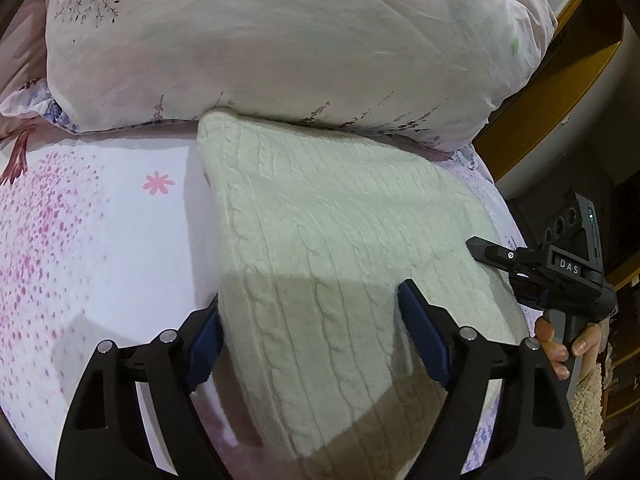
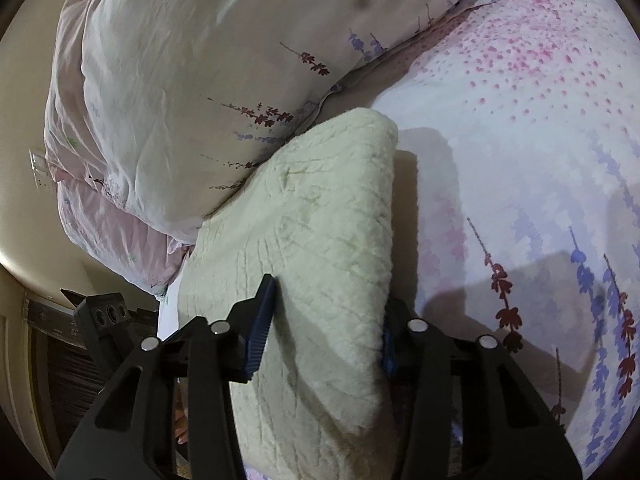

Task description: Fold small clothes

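Note:
A cream cable-knit sweater [image 1: 320,240] lies folded on the flowered bed sheet [image 1: 80,240], its far end against a pillow. My left gripper [image 1: 312,320] is open, its blue pads on either side of the sweater's near part. The right gripper [image 1: 520,264] shows at the sweater's right edge in the left wrist view. In the right wrist view the sweater [image 2: 328,220] fills the middle, and my right gripper [image 2: 332,320] is open, with the folded edge of the sweater between its fingers. The right finger's pad is mostly hidden behind the fabric.
A large white pillow [image 1: 280,40] with lavender print lies at the far side, also in the right wrist view [image 2: 180,80]. A wooden headboard or frame [image 1: 560,80] stands at the right. The bed edge and a beige wall [image 2: 24,160] lie to the right gripper's left.

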A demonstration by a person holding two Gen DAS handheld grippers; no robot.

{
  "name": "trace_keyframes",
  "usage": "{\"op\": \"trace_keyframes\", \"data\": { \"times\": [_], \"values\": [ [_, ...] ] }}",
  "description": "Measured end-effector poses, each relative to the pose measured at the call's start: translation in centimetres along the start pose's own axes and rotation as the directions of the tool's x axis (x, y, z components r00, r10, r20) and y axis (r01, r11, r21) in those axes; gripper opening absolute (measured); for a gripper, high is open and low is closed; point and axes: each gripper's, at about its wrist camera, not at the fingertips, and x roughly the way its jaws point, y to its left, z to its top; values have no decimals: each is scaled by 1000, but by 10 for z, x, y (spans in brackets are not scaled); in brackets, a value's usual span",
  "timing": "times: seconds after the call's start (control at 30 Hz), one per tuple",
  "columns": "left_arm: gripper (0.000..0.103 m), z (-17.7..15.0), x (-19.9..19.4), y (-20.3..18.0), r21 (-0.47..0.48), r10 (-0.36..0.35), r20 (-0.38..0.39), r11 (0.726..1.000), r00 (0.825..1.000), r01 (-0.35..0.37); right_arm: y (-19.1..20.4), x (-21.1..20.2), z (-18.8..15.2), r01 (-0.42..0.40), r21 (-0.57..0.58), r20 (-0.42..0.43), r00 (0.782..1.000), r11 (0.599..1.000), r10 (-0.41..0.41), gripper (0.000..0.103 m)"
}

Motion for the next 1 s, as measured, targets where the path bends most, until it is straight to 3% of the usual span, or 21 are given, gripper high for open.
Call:
{"op": "trace_keyframes", "data": {
  "times": [0.1, 0.17, 0.27, 0.43, 0.57, 0.7, 0.83, 0.93, 1.0],
  "values": [
    [67, -1, -5, 0, -7, -10, 13, 1000, 1000, 10, 3, 1, -3, 1, -15, 11, 1000, 1000, -1, 29],
    [50, -2, -12, 1, -14, -42, 31, 999, 999, 42, 7, -2, -5, 3, -19, 30, 1000, 1000, -3, 27],
    [40, -3, -21, 9, -56, -106, 40, 993, 994, 108, 13, -12, -8, -26, -24, 59, 998, 999, 27, 25],
    [37, -8, -49, 18, -90, -205, 56, 974, 977, 210, 48, -30, -22, -76, -105, 101, 991, 992, 87, 23],
    [37, -17, -85, 33, -92, -232, 79, 967, 969, 239, 77, -34, -39, -117, -157, 98, 986, 981, 133, 21],
    [37, -27, -121, 54, -83, -211, 97, 972, 973, 219, 108, -24, -62, -151, -223, 86, 981, 963, 174, 19],
    [38, -38, -150, 89, -98, -139, 109, 984, 984, 150, 136, 8, -88, -145, -284, 45, 985, 948, 164, 18],
    [41, -42, -154, 122, -155, -76, 123, 983, 990, 95, 143, 52, -101, -97, -300, -8, 995, 949, 100, 18],
    [44, -45, -146, 145, -222, -36, 102, 973, 994, 58, 141, 78, -103, -20, -290, -28, 1000, 957, 12, 25]
  ]
}}
